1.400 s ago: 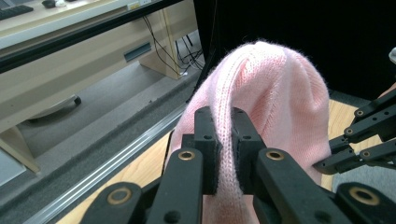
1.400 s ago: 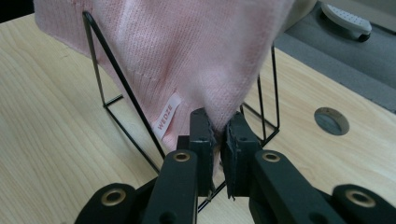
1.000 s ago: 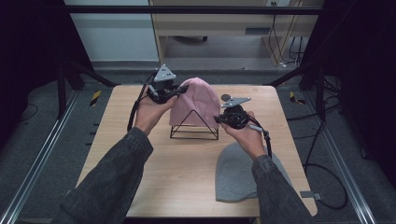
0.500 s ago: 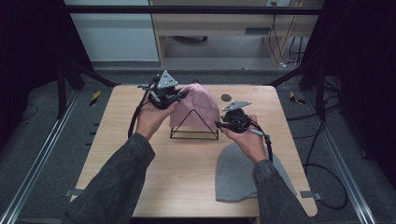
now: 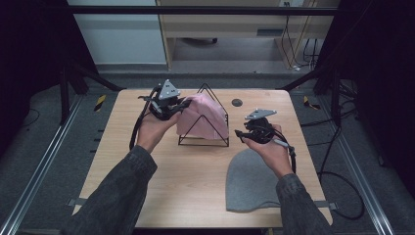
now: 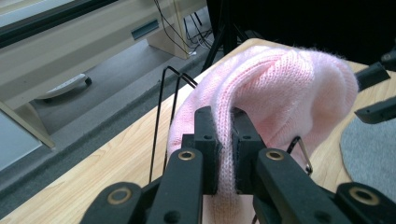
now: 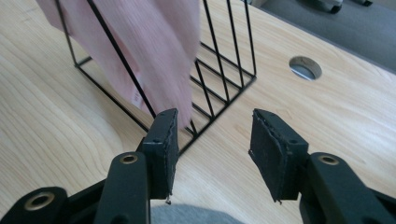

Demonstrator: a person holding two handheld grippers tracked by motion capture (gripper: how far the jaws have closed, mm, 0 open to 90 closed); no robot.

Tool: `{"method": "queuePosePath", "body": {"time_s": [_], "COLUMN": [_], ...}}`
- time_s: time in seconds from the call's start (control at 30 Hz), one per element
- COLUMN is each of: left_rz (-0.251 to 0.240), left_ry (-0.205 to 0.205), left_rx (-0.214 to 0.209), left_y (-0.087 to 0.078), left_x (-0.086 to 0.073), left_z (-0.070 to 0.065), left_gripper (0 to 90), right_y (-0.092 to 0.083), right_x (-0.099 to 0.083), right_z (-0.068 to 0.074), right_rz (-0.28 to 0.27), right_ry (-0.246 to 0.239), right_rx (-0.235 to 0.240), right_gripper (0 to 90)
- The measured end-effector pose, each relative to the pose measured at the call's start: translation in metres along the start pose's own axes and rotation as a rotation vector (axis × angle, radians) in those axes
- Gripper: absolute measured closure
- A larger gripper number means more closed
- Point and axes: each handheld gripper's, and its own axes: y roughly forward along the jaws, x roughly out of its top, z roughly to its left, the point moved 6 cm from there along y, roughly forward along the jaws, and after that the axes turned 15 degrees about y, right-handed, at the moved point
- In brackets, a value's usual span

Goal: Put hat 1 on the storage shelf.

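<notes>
Pink beanie point(image 5: 201, 117): pinched by left gripper point(image 6: 223, 140); to be draped evenly over wire rack point(image 5: 221, 143). Right gripper point(image 7: 212, 149): spread, empty, near rack.

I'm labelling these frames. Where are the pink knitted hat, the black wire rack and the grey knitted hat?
pink knitted hat point(image 6: 280, 88), left gripper view, its crown
black wire rack point(image 5: 208, 88), high view, its top apex
grey knitted hat point(image 5: 249, 181), high view, its middle
</notes>
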Motion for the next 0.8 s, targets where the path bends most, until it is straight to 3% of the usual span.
{"method": "queuePosePath", "body": {"time_s": [0.23, 0.4, 0.57, 0.67, 0.8], "left_rz": [-0.051, 0.021, 0.055, 0.092, 0.107], "left_ry": [-0.01, 0.03, 0.026, 0.039, 0.053], "left_rx": [0.016, -0.032, -0.071, -0.091, -0.108], "left_y": [-0.009, 0.003, 0.016, 0.022, 0.025], "left_x": [0.013, 0.004, -0.006, -0.013, -0.017], "left_z": [0.002, -0.007, -0.015, -0.016, -0.022], "left_gripper": [83.3, 83.3, 82.5, 82.3, 82.3], "right_y": [-0.005, -0.006, -0.008, -0.009, -0.012], "right_x": [-0.013, -0.02, -0.027, -0.03, -0.033], "right_z": [-0.017, -0.024, -0.032, -0.035, -0.04], "right_rz": [0.006, 0.02, 0.029, 0.037, 0.041], "right_ry": [0.033, 0.047, 0.065, 0.068, 0.076], "right_rx": [-0.018, -0.026, -0.032, -0.039, -0.042], "right_gripper": [50.3, 49.4, 49.1, 48.3, 47.1]}}
